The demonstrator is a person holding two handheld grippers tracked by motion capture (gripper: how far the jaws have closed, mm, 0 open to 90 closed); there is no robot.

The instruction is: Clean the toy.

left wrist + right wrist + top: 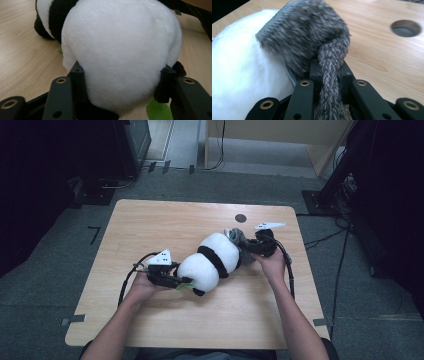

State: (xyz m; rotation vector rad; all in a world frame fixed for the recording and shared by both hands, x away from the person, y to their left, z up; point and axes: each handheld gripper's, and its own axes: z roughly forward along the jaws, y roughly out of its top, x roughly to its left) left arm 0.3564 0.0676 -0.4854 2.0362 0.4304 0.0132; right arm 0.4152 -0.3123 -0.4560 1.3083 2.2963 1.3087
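Light wood worktop (150, 227) over grey floor, dark surroundings. Left gripper (172, 279), jaws clamped around the plush panda (212, 260) at its white near end; face hidden. Panda lies mid-worktop, long axis running near-left to far-right. Right gripper (252, 249), jaws pinching grey knit scarf (329, 72) at the far end.

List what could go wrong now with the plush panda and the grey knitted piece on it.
1. The left gripper squeezes the soft white-and-black plush panda by its rounded end; the fur could slip free.
2. The right gripper pinches the grey knitted strand; pulling may stretch it or drag the panda across the wooden table.
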